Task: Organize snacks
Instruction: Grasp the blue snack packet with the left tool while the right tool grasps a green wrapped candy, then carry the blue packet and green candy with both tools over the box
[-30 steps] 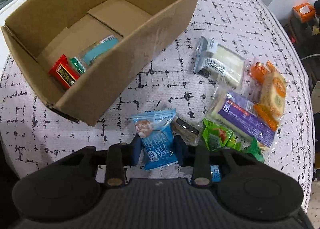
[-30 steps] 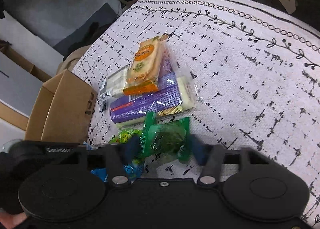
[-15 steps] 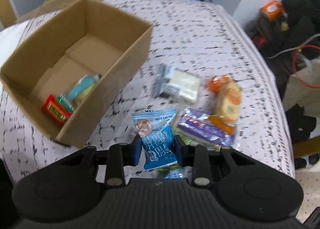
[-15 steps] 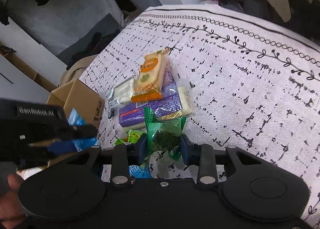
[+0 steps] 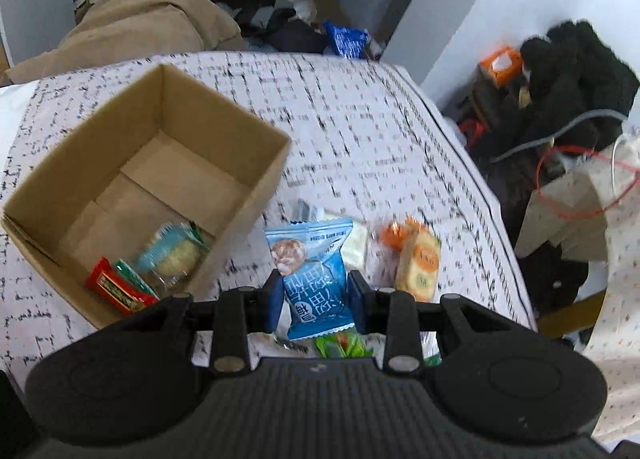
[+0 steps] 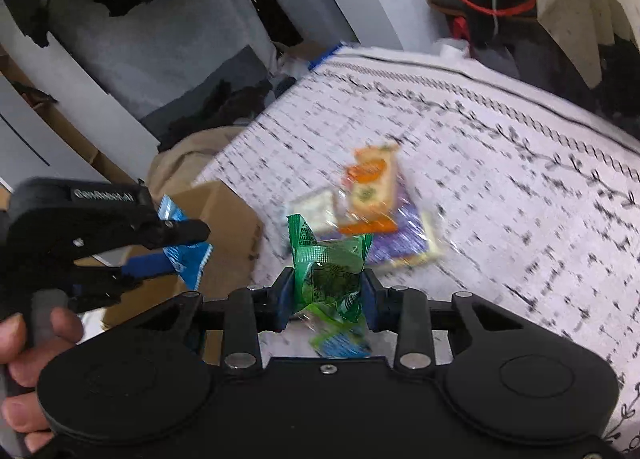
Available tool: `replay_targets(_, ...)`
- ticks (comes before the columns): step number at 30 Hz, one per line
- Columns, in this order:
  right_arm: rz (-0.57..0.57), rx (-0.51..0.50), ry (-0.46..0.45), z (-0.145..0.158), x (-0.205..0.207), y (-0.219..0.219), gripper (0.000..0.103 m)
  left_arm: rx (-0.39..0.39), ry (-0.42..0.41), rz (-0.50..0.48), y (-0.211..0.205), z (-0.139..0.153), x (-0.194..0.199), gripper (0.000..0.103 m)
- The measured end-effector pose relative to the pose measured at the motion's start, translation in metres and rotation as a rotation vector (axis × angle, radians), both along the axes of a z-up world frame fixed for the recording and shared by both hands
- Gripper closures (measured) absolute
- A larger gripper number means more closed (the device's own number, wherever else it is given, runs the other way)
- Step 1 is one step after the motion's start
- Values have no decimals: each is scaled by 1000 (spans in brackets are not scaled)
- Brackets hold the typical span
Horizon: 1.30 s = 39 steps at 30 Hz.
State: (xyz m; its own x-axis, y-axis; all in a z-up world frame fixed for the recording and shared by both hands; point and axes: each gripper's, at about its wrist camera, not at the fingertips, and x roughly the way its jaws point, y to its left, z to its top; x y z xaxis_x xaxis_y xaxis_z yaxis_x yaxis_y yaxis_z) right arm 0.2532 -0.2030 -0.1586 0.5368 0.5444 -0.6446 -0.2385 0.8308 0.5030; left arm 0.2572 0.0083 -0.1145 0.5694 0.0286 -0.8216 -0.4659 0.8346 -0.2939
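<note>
With the left gripper pinching the blue pack and the right gripper pinching the green pack, both aloft near the box, clear its rim before dropping each inside.

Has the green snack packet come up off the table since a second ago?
Yes. The green packet, clamped in the right gripper, has risen away from the snack pile on the table.
</note>
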Motion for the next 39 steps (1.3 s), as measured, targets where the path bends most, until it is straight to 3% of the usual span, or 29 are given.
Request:
replay_targets(9,21,-19,-79,44,3,43,69,-67,-60,91,45,13,-8,70)
replay_targets(17,37,-27,-109,60,7,85,69,-90,-100,157,84,22,-15,70)
replay_targets(26,58,-44,-102,59,17,124,69,-118,-124,206,118,23,-17,70)
replay_targets(39,125,-60,-86,50,45,177,69,-213,-89,273,156,-2,-2,70)
